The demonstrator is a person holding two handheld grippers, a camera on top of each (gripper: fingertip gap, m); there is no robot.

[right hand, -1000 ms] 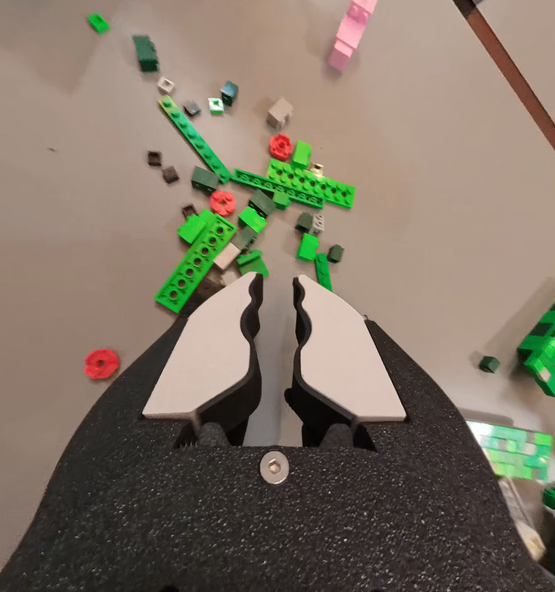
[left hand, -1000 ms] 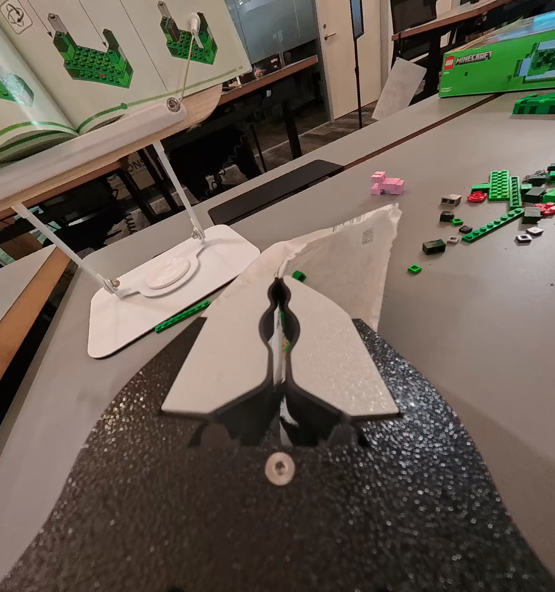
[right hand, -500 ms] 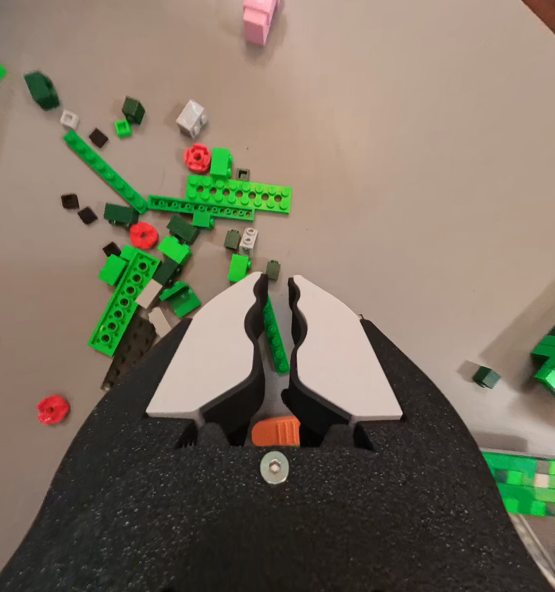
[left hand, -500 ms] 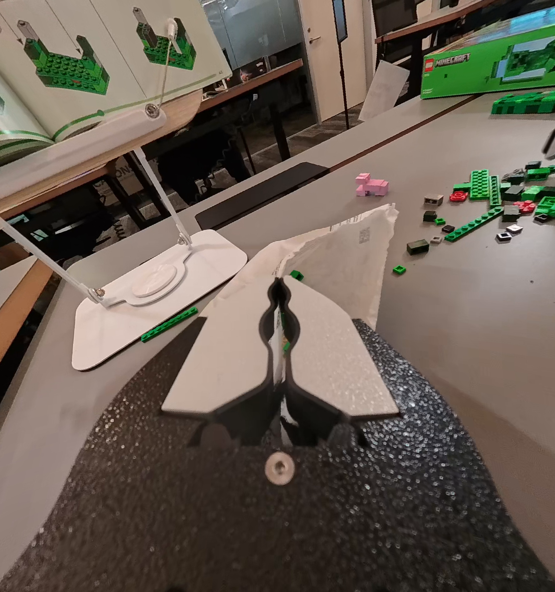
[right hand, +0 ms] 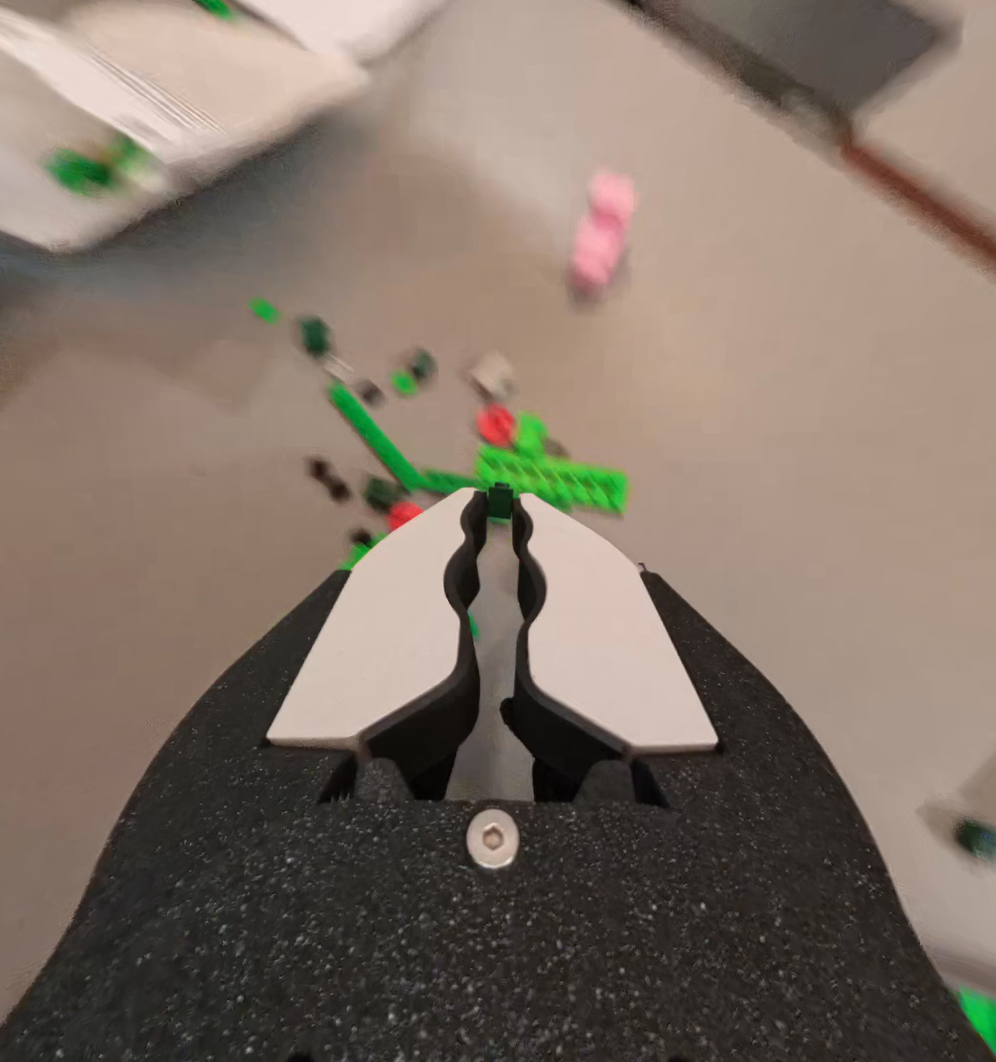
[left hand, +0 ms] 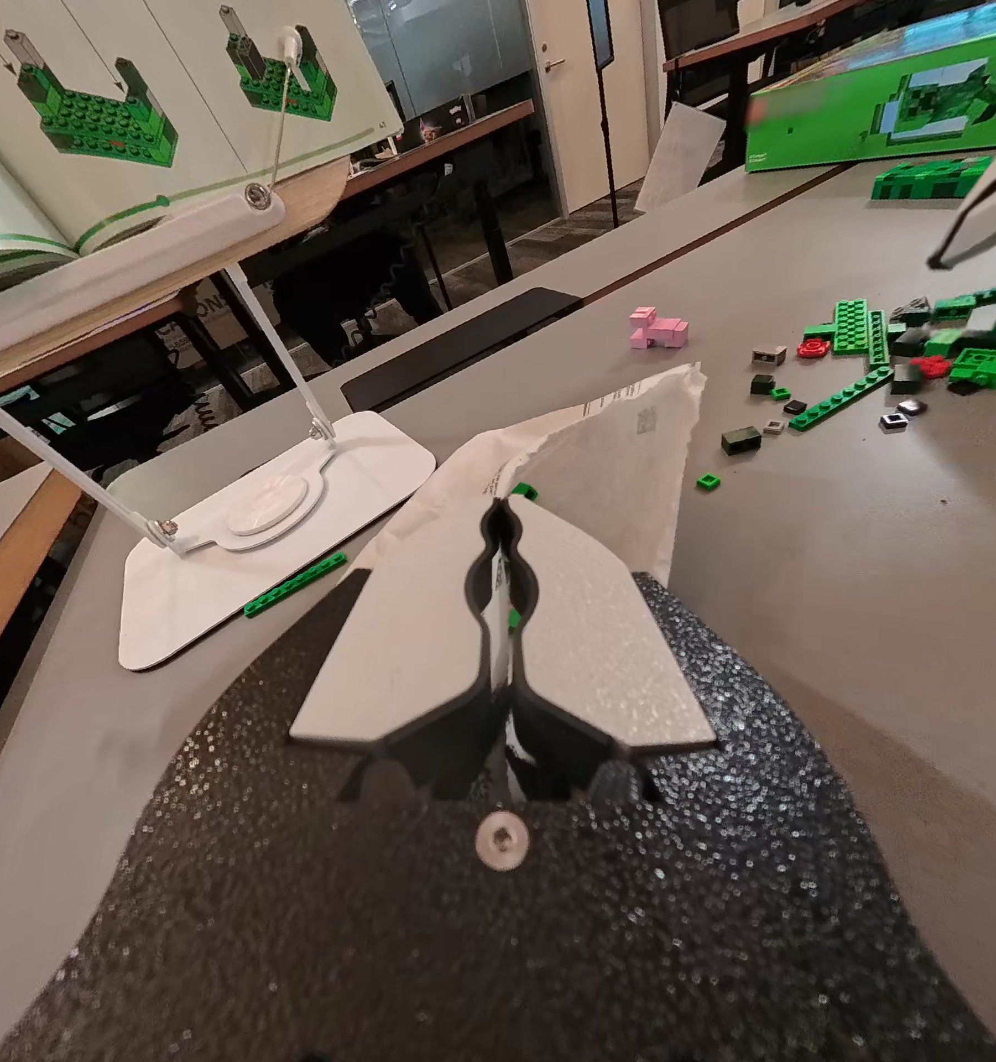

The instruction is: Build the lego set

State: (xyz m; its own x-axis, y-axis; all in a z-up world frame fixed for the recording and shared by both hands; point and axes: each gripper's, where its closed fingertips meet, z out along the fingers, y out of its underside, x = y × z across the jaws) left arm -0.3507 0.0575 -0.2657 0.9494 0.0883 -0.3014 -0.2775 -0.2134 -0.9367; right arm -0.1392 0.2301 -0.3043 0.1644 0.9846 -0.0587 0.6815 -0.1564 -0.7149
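Observation:
My left gripper is shut on the edge of a torn white paper bag and holds it up off the grey table; a green piece shows inside the bag. My right gripper is shut on a small dark green brick at its fingertips, lifted above a scatter of loose green, red and dark pieces. That view is blurred. The same scatter lies at the right of the left wrist view, where the tip of the right gripper's finger shows at the edge.
An open instruction booklet rests on a white stand at the left, a thin green plate by its base. A pink model, a green set box and a built green block lie farther back. Across from one pair of fingers to the other is roughly 25 centimetres. About 15 centimetres separates my left fingertips from the thin green plate.
My right gripper closed on a small dark green brick, lifted it and tilted up toward the bag. My left gripper kept its hold on the bag and shifted a little.

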